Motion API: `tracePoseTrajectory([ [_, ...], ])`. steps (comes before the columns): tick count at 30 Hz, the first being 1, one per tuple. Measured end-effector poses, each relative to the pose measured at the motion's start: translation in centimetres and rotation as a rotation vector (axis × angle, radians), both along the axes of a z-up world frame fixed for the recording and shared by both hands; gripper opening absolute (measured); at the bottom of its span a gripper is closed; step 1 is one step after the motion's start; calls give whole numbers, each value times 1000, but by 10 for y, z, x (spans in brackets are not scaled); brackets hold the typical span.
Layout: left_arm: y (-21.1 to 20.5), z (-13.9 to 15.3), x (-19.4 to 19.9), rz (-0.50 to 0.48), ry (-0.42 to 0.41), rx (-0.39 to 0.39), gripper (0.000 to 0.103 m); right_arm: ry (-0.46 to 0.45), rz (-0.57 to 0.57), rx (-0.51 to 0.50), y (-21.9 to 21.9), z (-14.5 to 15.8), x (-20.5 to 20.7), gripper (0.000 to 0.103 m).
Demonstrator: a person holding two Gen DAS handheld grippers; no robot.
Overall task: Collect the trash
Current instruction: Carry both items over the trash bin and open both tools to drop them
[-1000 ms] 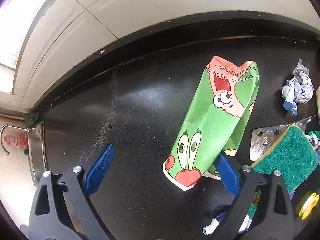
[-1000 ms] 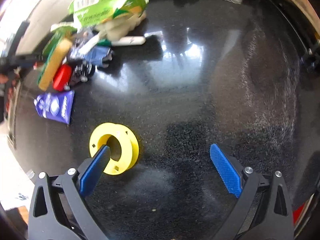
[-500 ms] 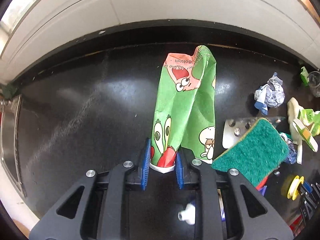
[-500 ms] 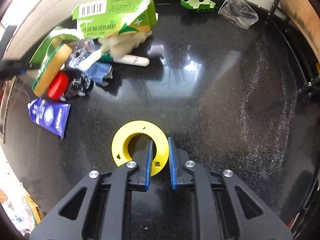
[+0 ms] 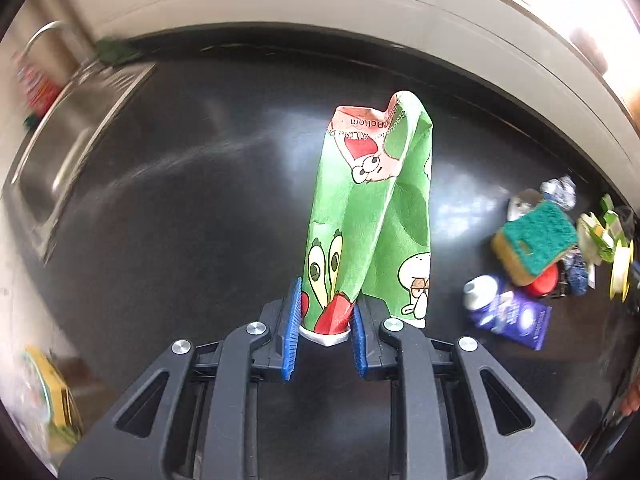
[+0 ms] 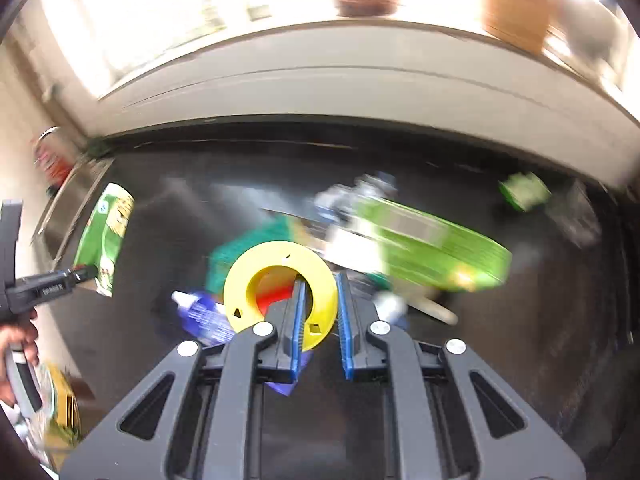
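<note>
We are clamping the left tongs (image 5: pixel 325 322) on the white-rimmed near end of a crumpled green paper cup printed with cartoon faces (image 5: pixel 370 216), its blue pads (image 5: pixel 291 332) pressing in from both sides while the rest of the cup is standing away from us above the glossy black stone surface (image 5: pixel 180 208). The jaws have just been closing, with the cup between them. To the far left a steel sink (image 5: pixel 68 148) is lying set into the surface. At the right a small heap of litter is waiting: a green-and-yellow scrubbing sponge (image 5: pixel 534 240), a flattened blue tube with a white cap (image 5: pixel 508 314), a red cap (image 5: pixel 542 284) and a crumpled foil-like scrap (image 5: pixel 558 192).

We are gripping, in the right tongs (image 6: pixel 321 316), the rim of a yellow plastic spool (image 6: pixel 280 292), one blue pad (image 6: pixel 298 320) sitting inside its centre hole and the other outside the flange; these jaws too have just been closing, with the spool's rim between them. Past the spool, blurred by motion, a flattened lime-green carton (image 6: pixel 432 248) is lying on the surface among the same heap, and a small green scrap (image 6: pixel 522 192) is lying at the far right. At the left edge of the right wrist view, the cup is showing clamped in the left tongs, with a hand (image 6: pixel 16 344) on the handle below.
</note>
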State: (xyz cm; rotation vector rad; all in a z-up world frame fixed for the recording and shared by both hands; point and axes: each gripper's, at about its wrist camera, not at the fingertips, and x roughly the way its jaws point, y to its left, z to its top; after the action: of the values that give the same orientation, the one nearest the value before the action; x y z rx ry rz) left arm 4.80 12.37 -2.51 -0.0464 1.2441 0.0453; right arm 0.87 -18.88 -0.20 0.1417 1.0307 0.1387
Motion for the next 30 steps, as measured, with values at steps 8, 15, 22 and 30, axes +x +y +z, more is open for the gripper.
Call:
tracePoseTrajectory([
  [8, 125, 8, -105, 320, -12, 0, 22, 2, 402, 27, 192, 20, 38, 16],
  [15, 211, 3, -222, 618, 0, 1, 22, 43, 724, 2, 365, 7, 5, 16],
  [22, 246, -16, -306, 814, 40, -25, 22, 84, 998, -53, 505, -13, -72, 16],
  [30, 265, -49, -360, 929, 103, -68, 22, 146, 1176, -133, 602, -60, -134, 16],
])
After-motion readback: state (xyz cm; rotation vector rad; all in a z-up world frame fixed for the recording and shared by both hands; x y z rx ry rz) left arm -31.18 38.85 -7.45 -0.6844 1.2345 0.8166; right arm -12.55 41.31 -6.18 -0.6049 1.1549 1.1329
